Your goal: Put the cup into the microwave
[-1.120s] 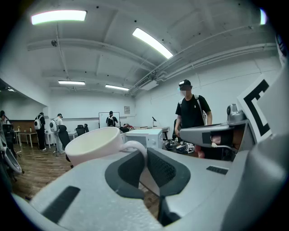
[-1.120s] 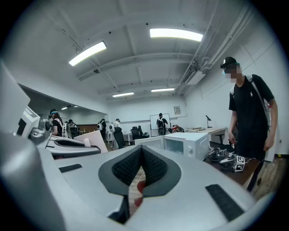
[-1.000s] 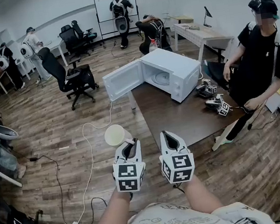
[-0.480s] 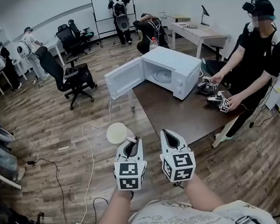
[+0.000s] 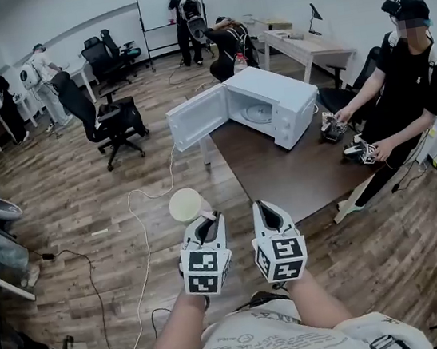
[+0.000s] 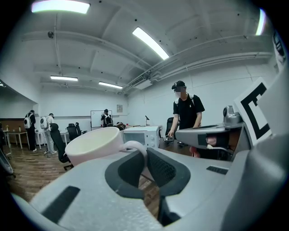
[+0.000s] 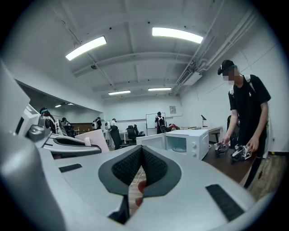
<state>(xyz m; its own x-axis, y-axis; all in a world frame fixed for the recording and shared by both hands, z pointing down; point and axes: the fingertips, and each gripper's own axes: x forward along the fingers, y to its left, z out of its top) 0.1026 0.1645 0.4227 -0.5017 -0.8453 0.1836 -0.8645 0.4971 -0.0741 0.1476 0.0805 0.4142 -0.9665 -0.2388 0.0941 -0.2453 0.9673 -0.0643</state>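
A cream cup (image 5: 184, 205) hangs in the air over the wooden floor, held by its handle in my left gripper (image 5: 203, 222), which is shut on it. The left gripper view shows the cup (image 6: 94, 145) upright with its handle pinched between the pads. My right gripper (image 5: 262, 211) floats beside it, shut with nothing in it; its pads (image 7: 135, 166) meet. A white microwave (image 5: 271, 103) stands ahead on a dark brown table (image 5: 283, 175), its door (image 5: 198, 117) swung wide open to the left and a glass turntable inside.
A person in black stands at the table's right side handling other grippers (image 5: 364, 151). A black office chair (image 5: 105, 117) stands to the left of the microwave. A white cable (image 5: 141, 229) runs across the floor to a power strip. More people and desks are at the back.
The view has moved forward toward the table and microwave. Both grippers keep their pose, cup still held. The person at the right has reached both hands to the grippers on the table.
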